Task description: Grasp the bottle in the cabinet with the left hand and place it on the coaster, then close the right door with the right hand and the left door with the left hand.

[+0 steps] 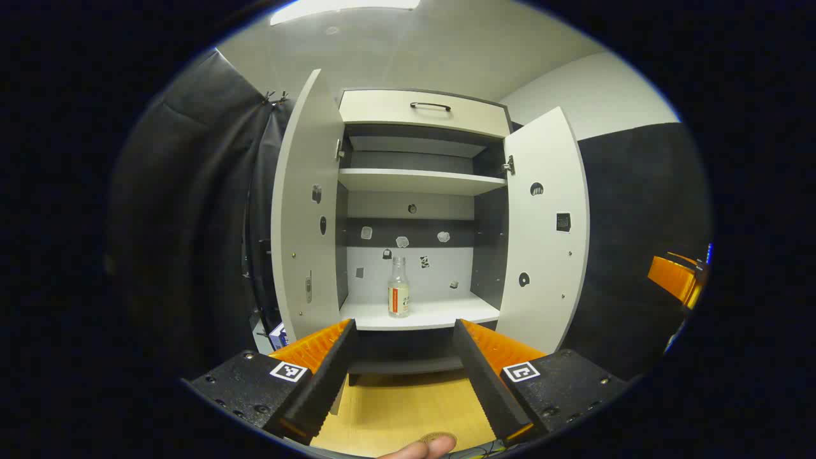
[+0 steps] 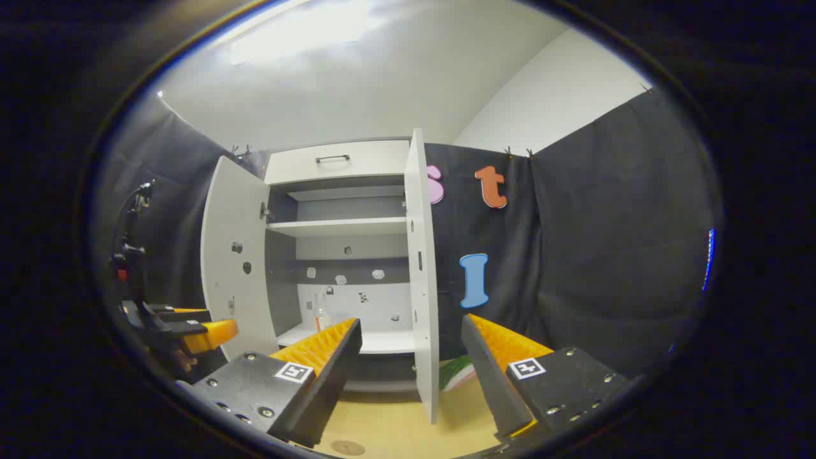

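Note:
A clear bottle [image 1: 398, 287] with an orange label stands upright on the lower shelf of the open white cabinet [image 1: 417, 182]. My left gripper [image 1: 403, 326] is open and empty, in front of that shelf and a good way short of the bottle. A round coaster [image 1: 438, 438] lies on the wooden table [image 1: 401, 408] just below the gripper, with a fingertip [image 1: 414, 450] beside it. In the right gripper view my right gripper [image 2: 411, 320] is open and empty in front of the right door [image 2: 424, 274]. The bottle [image 2: 320, 311] is partly hidden behind one finger, and the coaster [image 2: 347, 447] lies low.
Both doors stand wide open: the left door [image 1: 306, 210] and the right door [image 1: 542, 217]. The right gripper [image 1: 676, 277] shows at the far right, the left gripper [image 2: 191, 331] at the left. A green-and-white object [image 2: 456, 373] lies by the right door, a blue box [image 1: 277, 333] behind the left.

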{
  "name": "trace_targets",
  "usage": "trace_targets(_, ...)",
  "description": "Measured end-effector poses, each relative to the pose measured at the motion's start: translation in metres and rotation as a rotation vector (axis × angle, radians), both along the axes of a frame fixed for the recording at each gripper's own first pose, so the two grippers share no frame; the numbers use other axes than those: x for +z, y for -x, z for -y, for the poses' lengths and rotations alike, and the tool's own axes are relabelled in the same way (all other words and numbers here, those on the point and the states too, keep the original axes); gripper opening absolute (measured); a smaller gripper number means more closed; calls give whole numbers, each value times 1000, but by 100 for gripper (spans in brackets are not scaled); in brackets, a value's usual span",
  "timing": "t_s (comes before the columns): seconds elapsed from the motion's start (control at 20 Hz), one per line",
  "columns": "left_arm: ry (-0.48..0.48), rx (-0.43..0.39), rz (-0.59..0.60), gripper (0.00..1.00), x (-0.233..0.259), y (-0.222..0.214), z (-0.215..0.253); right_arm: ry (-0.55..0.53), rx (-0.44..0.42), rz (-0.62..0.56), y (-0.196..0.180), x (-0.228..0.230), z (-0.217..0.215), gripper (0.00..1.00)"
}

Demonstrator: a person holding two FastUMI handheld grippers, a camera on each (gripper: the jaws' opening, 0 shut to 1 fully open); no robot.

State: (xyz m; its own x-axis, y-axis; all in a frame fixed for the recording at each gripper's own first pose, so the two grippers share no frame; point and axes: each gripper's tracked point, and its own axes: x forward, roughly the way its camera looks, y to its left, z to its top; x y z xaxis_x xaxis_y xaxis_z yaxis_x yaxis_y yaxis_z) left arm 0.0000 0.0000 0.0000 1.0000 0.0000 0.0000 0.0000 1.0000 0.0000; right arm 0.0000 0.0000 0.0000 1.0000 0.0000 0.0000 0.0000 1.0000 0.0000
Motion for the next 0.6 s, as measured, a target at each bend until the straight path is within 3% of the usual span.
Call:
trace_targets(0.3, -34, 19, 13, 96, 7, -11, -11, 15, 14, -2, -11, -4, -7, 99)
trace_targets(0.35, -34, 19, 9, 92, 6, -16, -13, 20, 15, -12, -16, -7, -10, 99)
trace_targets(0.6, -20, -3, -4, 96, -6, -53, -23, 62, 24, -12, -42, -17, -27, 96)
